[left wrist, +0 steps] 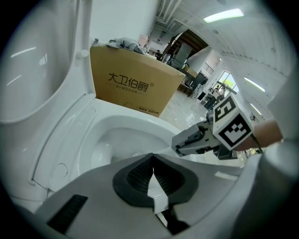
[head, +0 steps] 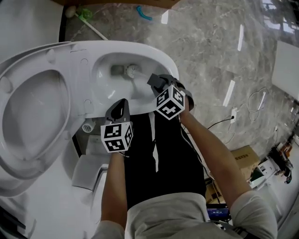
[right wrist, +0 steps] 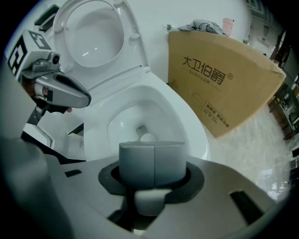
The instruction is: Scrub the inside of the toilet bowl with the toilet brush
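Note:
The white toilet (head: 154, 58) stands with its lid and seat (head: 32, 112) raised at the left. The toilet brush's white head (head: 132, 71) is down inside the bowl near the drain, and shows in the right gripper view as brush head (right wrist: 148, 137). My right gripper (head: 157, 82) hangs over the bowl's near rim, shut on the brush handle (right wrist: 149, 200). My left gripper (head: 120, 106) hovers at the near rim, left of the right one, jaws together and holding nothing. In the left gripper view the left gripper (left wrist: 152, 176) faces the bowl (left wrist: 112, 140).
A large printed cardboard box (right wrist: 224, 79) stands against the far side of the toilet. A green-and-white tool (head: 86, 16) and a blue item (head: 144, 13) lie on the marble floor. A white cable and plug (head: 233, 114) lie to the right. A white block (head: 88, 170) sits beside my left arm.

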`<state>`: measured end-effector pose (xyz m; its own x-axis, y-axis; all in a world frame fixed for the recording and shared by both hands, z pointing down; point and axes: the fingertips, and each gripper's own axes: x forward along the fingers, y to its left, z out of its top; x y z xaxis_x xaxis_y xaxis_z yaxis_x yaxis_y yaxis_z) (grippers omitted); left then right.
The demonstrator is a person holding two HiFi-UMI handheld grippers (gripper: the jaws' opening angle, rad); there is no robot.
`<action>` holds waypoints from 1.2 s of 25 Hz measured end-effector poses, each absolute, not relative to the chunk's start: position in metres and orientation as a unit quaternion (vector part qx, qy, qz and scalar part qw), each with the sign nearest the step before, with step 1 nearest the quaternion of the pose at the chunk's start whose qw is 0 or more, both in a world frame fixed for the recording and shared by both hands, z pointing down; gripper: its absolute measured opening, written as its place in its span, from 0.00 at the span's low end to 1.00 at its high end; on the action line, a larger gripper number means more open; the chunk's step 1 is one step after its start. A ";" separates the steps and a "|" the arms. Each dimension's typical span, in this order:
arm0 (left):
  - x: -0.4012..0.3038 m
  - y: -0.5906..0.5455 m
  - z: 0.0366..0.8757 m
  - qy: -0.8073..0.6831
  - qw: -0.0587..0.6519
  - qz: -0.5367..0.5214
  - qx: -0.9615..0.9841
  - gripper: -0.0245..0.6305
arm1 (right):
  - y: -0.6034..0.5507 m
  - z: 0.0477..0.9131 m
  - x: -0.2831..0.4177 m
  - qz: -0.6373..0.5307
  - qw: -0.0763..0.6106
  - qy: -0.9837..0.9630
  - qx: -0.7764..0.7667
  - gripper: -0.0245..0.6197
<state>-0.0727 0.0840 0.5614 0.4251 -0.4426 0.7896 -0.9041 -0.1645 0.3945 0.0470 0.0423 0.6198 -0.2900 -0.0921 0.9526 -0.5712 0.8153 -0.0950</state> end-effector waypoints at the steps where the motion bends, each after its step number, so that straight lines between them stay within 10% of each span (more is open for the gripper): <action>1: -0.070 0.083 0.561 -0.466 0.442 0.262 0.720 0.05 | 0.047 0.620 0.051 0.219 0.555 -0.773 0.218 0.27; 30: -0.131 0.101 0.560 -0.488 0.444 0.247 0.710 0.05 | 0.095 0.623 -0.044 0.256 0.534 -0.770 0.237 0.26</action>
